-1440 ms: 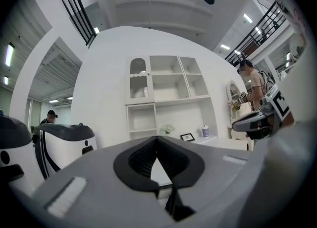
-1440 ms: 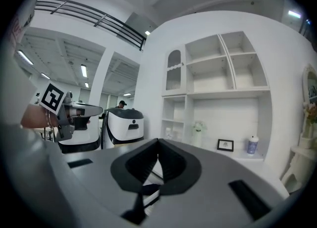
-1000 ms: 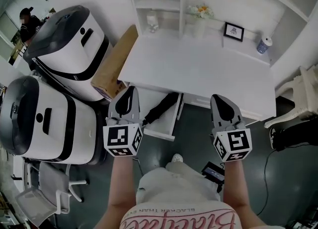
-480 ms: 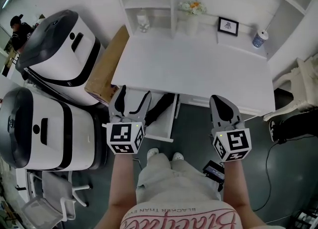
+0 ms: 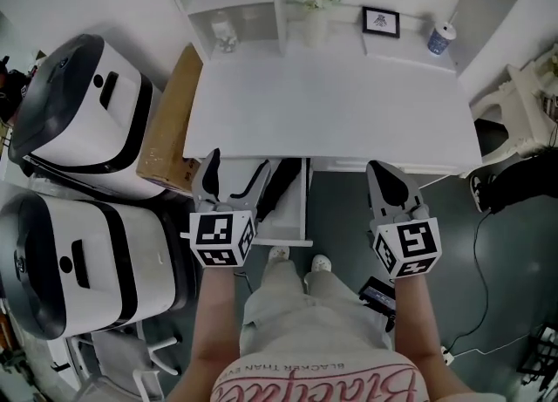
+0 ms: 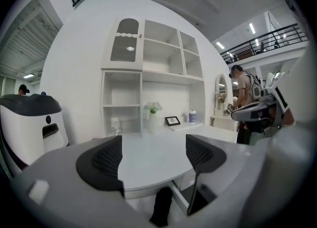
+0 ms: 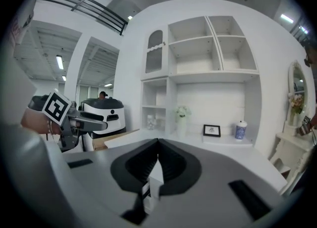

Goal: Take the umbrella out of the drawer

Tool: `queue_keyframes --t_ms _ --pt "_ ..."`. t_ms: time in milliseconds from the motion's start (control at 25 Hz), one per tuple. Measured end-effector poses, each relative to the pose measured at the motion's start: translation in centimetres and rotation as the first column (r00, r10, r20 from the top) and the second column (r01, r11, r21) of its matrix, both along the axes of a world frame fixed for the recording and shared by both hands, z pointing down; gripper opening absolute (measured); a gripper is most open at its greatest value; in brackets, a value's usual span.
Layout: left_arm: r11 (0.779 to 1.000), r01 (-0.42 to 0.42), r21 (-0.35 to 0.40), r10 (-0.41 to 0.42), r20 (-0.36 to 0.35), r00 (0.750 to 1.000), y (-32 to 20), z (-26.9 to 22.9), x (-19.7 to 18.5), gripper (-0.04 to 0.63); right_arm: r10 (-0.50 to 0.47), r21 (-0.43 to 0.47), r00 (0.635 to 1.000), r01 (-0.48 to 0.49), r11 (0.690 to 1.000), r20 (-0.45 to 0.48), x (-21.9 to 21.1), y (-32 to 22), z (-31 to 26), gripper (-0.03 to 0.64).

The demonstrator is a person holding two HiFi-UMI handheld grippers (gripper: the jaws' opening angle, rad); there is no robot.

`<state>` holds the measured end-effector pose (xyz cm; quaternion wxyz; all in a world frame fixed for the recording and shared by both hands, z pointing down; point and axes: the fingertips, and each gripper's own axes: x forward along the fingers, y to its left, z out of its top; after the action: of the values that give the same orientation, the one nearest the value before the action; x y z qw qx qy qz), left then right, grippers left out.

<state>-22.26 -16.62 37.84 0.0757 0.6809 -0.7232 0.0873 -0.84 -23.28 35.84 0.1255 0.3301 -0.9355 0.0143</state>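
Note:
A black folded umbrella (image 5: 277, 187) lies lengthwise in the open white drawer (image 5: 295, 224) under the front of the white desk (image 5: 331, 104). My left gripper (image 5: 235, 170) hovers over the drawer's left side. Its jaws have just been opening and now stand wide apart with nothing between them. In the left gripper view the umbrella (image 6: 161, 205) shows low, beyond the left gripper (image 6: 153, 156), inside the drawer (image 6: 181, 198). My right gripper (image 5: 384, 173) hangs in front of the desk's right part, shut and empty. In its own view, the right gripper (image 7: 157, 161) shows its pads meeting.
Two big white-and-black machines (image 5: 83, 121) (image 5: 78, 256) stand at the left, with a cardboard box (image 5: 170, 130) against the desk's side. A vase of flowers (image 5: 312, 10), a framed picture (image 5: 381, 22) and a cup (image 5: 440, 39) line the desk's back. A black device (image 5: 380, 292) lies on the floor.
The left gripper's jaws went from shut to wide open, and it moved forward and down over the drawer. The right gripper sank slightly and stayed shut.

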Motion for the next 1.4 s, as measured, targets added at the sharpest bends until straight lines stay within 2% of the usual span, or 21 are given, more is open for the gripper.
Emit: queue_keyframes --t_ms 160,280,480,640,840,1040,1240,1400 --pt "0.996 -0.075 -0.057 0.073 -0.026 0.997 -1.1 2.6 -0.3 0.388 0.051 -0.022 0.998 -0.052 0.998 -0.024 -0.5 0.3 1.2 0.008" --pt "0.983 -0.142 -0.116 0.138 -0.044 0.99 -1.9 5.1 -0.2 0.388 0.085 -0.037 0.996 -0.087 0.996 -0.039 -0.9 0.6 2.0 0.008" --pt "0.949 -0.257 -0.185 0.24 -0.108 0.965 -2.6 8.5 0.3 0.388 0.131 -0.075 0.989 -0.136 0.988 -0.064 -1.6 0.8 3.6 0.008" --pt "0.919 -0.311 -0.243 0.284 -0.14 0.948 -3.0 11.1 0.6 0.387 0.162 -0.109 0.983 -0.171 0.979 -0.085 -1.8 1.2 5.2 0.008" --pt "0.883 -0.354 -0.309 0.307 -0.191 0.932 -3.2 14.3 0.7 0.387 0.206 -0.159 0.972 -0.222 0.962 -0.11 -1.7 1.5 7.9 0.008" --pt "0.846 -0.38 -0.375 0.301 -0.252 0.92 -2.9 17.7 1.1 0.387 0.247 -0.245 0.961 -0.27 0.931 -0.122 -1.0 1.8 11.3 0.008" --pt "0.808 -0.382 -0.448 0.283 -0.274 0.919 -2.4 21.1 1.6 0.384 0.273 -0.312 0.953 -0.301 0.901 -0.129 -0.1 2.5 13.9 0.008" --pt "0.758 -0.391 -0.523 0.275 -0.287 0.918 -2.1 24.2 2.2 0.383 0.274 -0.348 0.95 -0.309 0.885 -0.146 0.6 3.2 15.5 0.009"
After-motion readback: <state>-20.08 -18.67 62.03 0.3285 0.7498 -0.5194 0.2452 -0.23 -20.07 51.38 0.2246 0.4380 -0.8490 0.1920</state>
